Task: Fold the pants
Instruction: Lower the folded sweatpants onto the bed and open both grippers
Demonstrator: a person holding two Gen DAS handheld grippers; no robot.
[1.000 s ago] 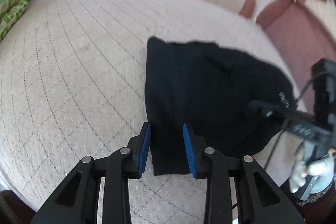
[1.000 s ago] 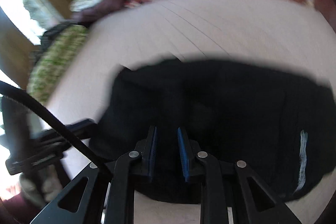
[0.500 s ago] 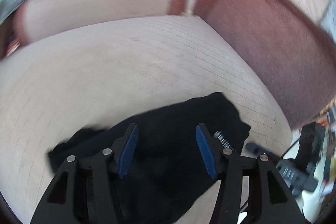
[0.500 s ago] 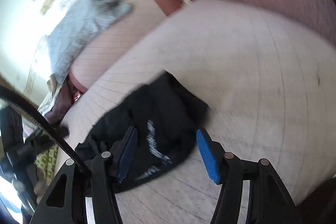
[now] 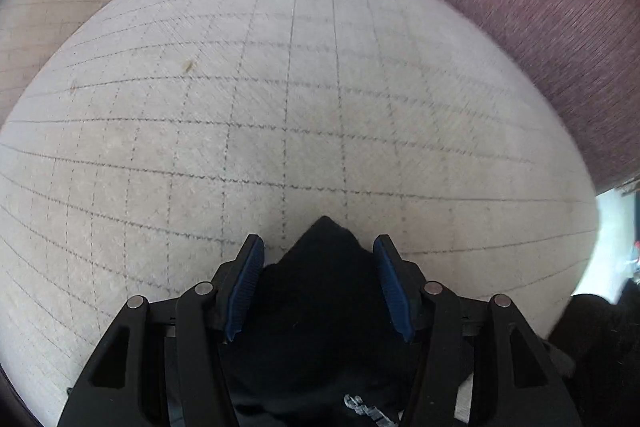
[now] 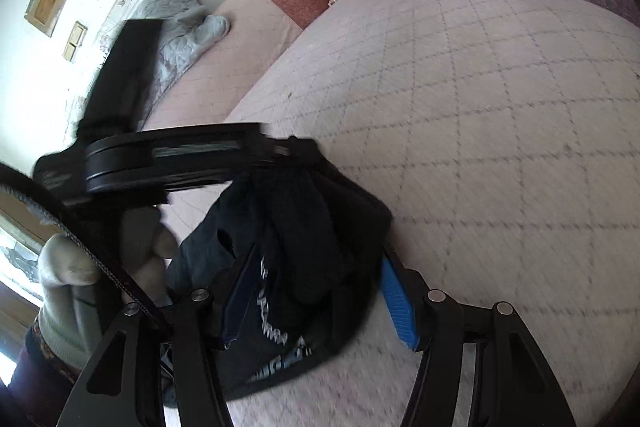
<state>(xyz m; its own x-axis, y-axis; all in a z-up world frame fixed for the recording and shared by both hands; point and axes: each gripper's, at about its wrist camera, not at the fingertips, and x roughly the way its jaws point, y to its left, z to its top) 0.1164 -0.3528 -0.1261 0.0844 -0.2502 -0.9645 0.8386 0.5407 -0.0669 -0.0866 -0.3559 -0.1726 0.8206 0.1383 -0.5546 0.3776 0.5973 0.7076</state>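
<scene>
The black pants (image 5: 320, 311) lie bunched in a thick bundle on the pale quilted seat cushion (image 5: 320, 87). White lettering (image 6: 268, 311) shows on the cloth. My left gripper (image 5: 318, 241) points steeply down over one end of the bundle, open, with a peak of cloth between its blue pads (image 5: 244, 287). In the right wrist view the left gripper (image 6: 288, 151) comes in from the left, its tip at the bundle's far end. The right gripper (image 6: 318, 259) is open too and straddles the near end of the pants (image 6: 320, 219). Its right pad (image 6: 398, 307) stands just clear of the cloth.
A maroon backrest (image 5: 520, 7) rises behind the seat. A grey blanket (image 6: 176, 23) is draped over the neighbouring cushion (image 6: 224, 59). A person's pale gloved hand (image 6: 68, 267) holds the left tool. The seat's edge drops off at the right (image 5: 592, 227).
Both grippers' jaws have spread from a narrow gap to a wide one. The pants went from a flat fold to a bunched bundle. The left gripper swept across the seat and rolled.
</scene>
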